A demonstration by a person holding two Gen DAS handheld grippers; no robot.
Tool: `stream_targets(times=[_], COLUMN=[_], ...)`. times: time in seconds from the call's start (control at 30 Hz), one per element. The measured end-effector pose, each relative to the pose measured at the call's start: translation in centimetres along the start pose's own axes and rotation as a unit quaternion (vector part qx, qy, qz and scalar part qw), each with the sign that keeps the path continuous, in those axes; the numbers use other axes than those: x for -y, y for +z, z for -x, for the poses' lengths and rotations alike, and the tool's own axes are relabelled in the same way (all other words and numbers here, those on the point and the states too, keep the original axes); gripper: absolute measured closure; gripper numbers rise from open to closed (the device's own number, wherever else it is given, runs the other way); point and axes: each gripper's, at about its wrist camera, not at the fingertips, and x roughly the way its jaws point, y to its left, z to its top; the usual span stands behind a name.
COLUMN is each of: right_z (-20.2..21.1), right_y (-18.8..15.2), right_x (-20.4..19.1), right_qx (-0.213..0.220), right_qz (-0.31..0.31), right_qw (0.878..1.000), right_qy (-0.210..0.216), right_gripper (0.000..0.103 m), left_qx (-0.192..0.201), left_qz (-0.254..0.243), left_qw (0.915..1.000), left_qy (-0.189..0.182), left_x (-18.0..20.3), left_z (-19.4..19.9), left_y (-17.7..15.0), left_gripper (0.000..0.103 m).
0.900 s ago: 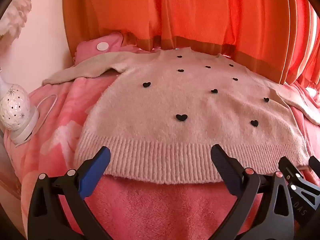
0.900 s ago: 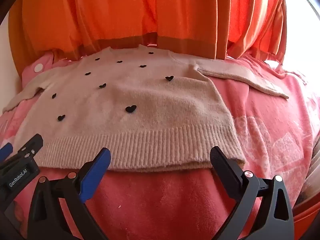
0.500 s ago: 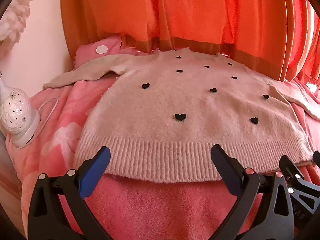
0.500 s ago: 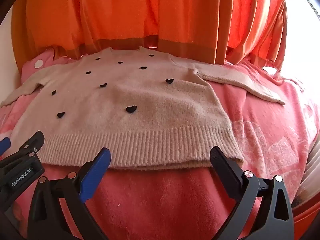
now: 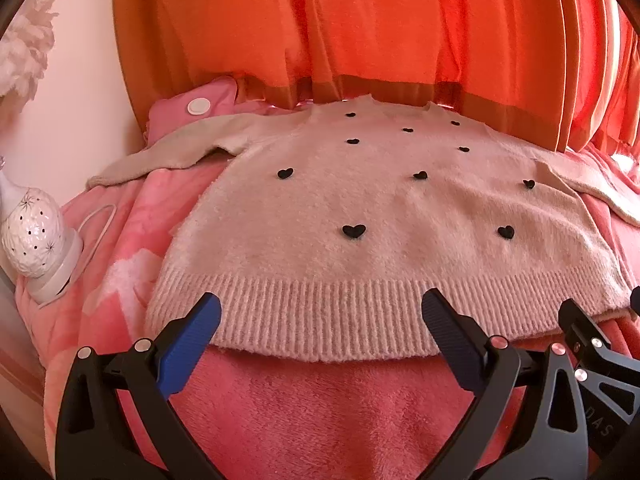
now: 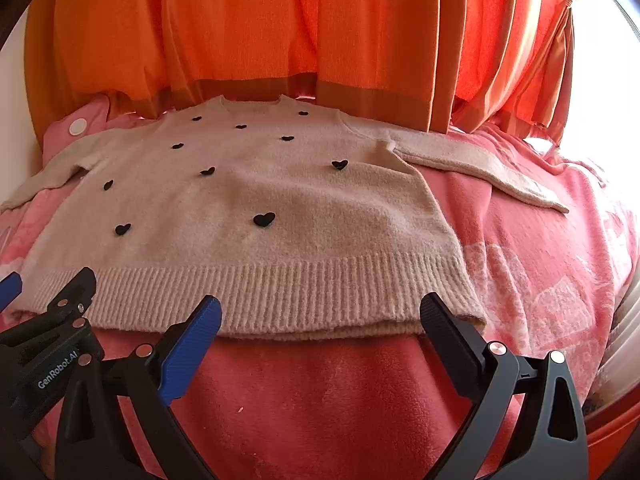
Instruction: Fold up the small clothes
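Observation:
A small cream sweater (image 5: 360, 200) with black hearts lies flat, face up, on a pink blanket (image 5: 320, 408), sleeves spread to both sides. It also shows in the right wrist view (image 6: 260, 200). My left gripper (image 5: 320, 320) is open and empty, just in front of the ribbed hem, left of its middle. My right gripper (image 6: 320, 320) is open and empty, in front of the hem's right part. Each gripper shows at the edge of the other's view.
Orange curtains (image 5: 360, 32) hang close behind the sweater. A white perforated lamp (image 5: 32, 236) with a cord stands at the left edge of the bed. A pink pillow (image 5: 192, 100) lies at the back left. Pink blanket (image 6: 540, 260) extends to the right.
Both grippers have shifted slightly; the sweater sits a little higher and nearer in both views. Both stay open. The sweater has not moved.

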Motion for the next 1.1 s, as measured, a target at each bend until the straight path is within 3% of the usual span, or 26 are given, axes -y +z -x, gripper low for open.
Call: stream_targets(times=[1.1], right_z=[0.07], right_y=[-0.03], right_x=[-0.29], right_qx=[0.002], right_qz=[0.001], right_qw=[1.000], right_qy=[0.003], right_gripper=[0.005], left_qx=[0.003], left_qz=[-0.008], left_qw=[1.0000], left_qy=[0.003], left_x=[0.66], left_z=[0.06], left_y=[-0.37], left_gripper=[0.005])
